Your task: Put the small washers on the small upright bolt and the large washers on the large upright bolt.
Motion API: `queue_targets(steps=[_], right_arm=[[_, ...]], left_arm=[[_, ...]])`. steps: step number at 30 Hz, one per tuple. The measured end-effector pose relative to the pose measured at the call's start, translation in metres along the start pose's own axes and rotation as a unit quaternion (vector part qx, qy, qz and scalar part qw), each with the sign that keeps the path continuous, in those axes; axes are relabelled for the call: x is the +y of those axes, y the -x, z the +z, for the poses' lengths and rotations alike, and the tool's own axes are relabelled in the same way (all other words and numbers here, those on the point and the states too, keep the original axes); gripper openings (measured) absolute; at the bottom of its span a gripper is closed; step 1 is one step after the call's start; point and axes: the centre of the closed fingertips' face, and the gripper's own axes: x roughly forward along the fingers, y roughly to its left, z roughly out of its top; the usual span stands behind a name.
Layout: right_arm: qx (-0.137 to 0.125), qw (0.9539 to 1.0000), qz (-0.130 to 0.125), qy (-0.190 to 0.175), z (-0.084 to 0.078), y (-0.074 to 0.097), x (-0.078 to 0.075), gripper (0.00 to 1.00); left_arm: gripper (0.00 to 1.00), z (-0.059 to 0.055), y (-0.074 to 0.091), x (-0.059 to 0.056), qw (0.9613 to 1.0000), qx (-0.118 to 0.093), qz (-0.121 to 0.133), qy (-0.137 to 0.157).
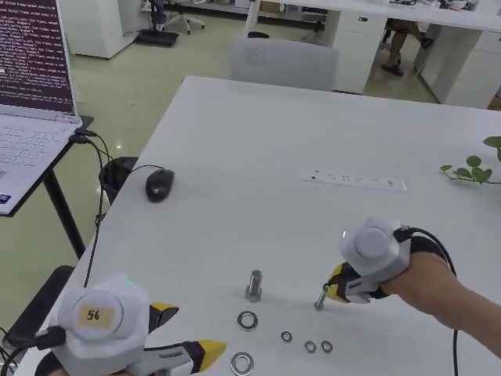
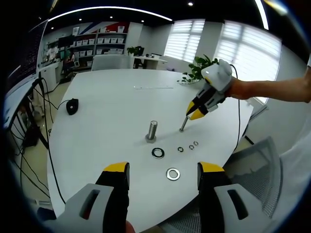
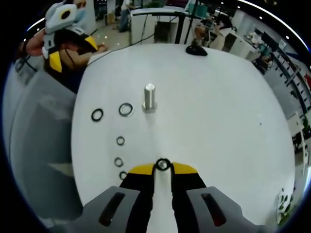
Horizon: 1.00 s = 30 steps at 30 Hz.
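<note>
White table (image 1: 235,157), the bearing surface for every part listed. Right gripper (image 1: 333,292), jaws clenched on the held small washer (image 3: 163,165), which is pinched by its rim at the very tips with its open face turned along the jaws. Left gripper (image 2: 164,167), jaws spread and grasping nothing, hovering low over the near edge of the table. Large bolt (image 1: 254,286), standing on its head with the shank up, off to the left of the right gripper's tips and apart from them. It is bare of washers. Small bolt (image 2: 183,124), likewise head down and shank up, long axis near vertical. It lies just under and ahead of the right gripper's tips, far nearer to that gripper than to the left one. Whether the held washer already touches the shank end cannot be told. Judged as the governing relation: the washer's hole must line up with this upright shank, so the approach is straight down the bolt's axis. Large washers (image 1: 247,320), two, flat on the table between the left gripper's tips and the large bolt, one close before those open jaws. Loose small washers (image 1: 311,346), three, flat in a short row, below and to the left of the right gripper.
</note>
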Motion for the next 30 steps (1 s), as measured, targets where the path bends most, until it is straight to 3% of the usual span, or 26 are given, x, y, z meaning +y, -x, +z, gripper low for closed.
queue_targets(steps=[19, 30], right_arm=[[0.021, 0.9997, 0.009, 0.009, -0.004, -0.011, 0.0, 0.14], [0.036, 0.9991, 0.021, -0.006, -0.015, -0.031, 0.002, 0.14]], left_arm=[[0.56, 0.001, 0.0, 0.0, 1.0, 0.002, -0.001, -0.002], [0.56, -0.001, 0.0, -0.001, 1.0, 0.002, 0.001, 0.0]])
